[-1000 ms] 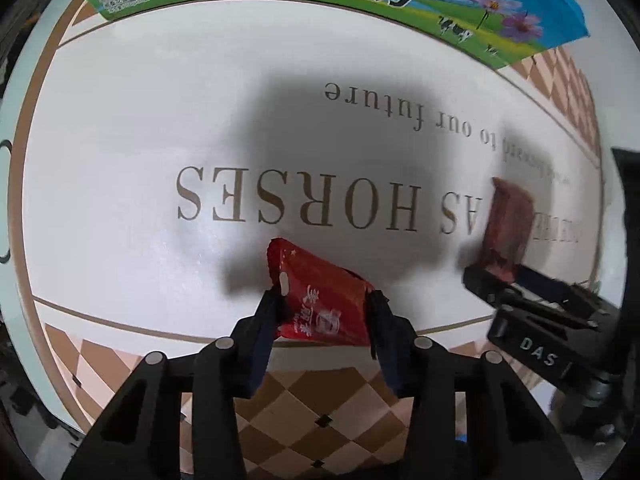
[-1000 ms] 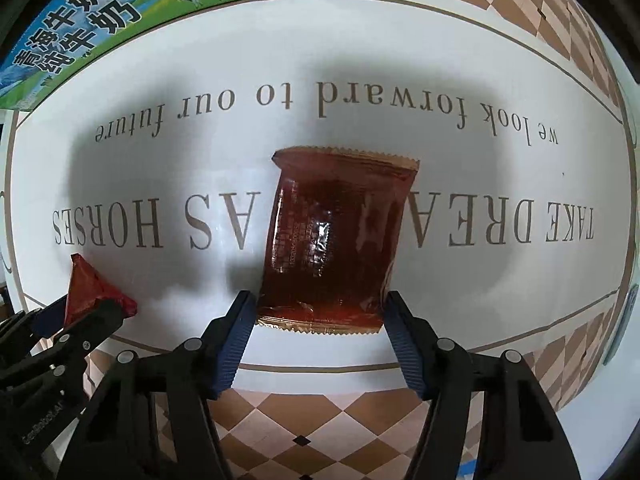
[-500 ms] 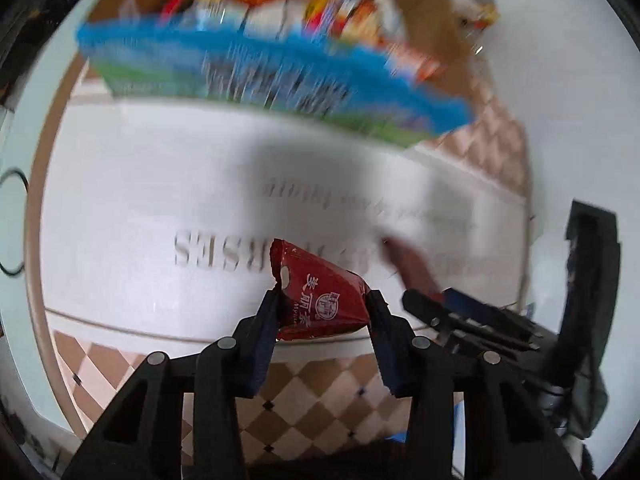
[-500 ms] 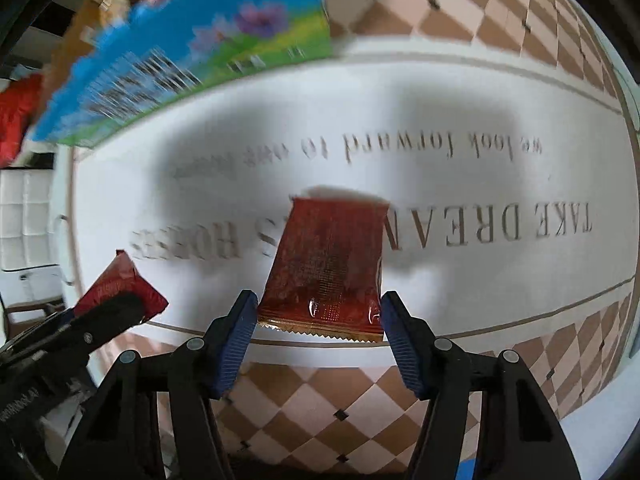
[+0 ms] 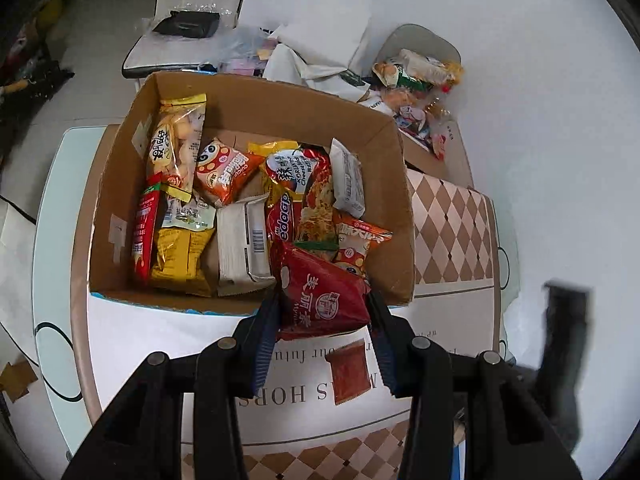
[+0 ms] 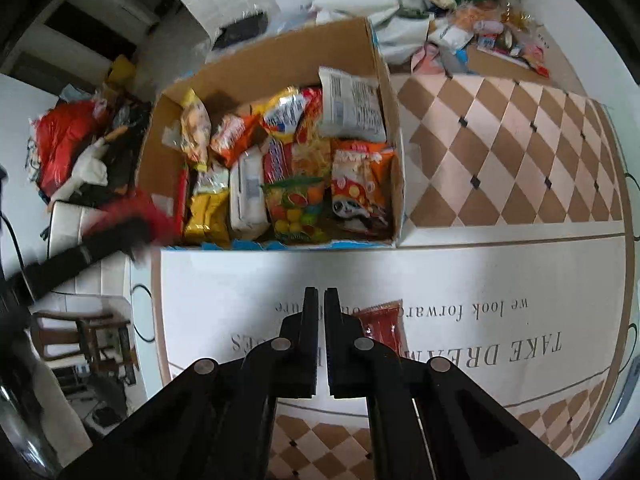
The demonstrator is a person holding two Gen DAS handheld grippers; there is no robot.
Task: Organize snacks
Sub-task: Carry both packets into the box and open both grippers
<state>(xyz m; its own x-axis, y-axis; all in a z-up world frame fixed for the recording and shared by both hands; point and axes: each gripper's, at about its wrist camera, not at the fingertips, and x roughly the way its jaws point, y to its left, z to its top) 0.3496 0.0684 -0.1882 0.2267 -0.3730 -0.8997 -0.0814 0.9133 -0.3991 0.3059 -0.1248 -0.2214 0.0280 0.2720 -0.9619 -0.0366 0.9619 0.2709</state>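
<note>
White tablecloth (image 6: 460,276) with brown lettering and a diamond border fills the foreground, with an open cardboard box (image 5: 402,216) of mixed snacks at its far edge. Your left gripper (image 5: 324,312) pinches a red snack packet (image 5: 320,296) by its sides, long axis running away from you toward the box, so carry it clear over the near wall before letting go. Your right gripper (image 6: 321,300) has just snapped closed on nothing; the flat dark-red sachet (image 6: 382,326) lies beside it on the cloth, long axis pointing boxward.
</note>
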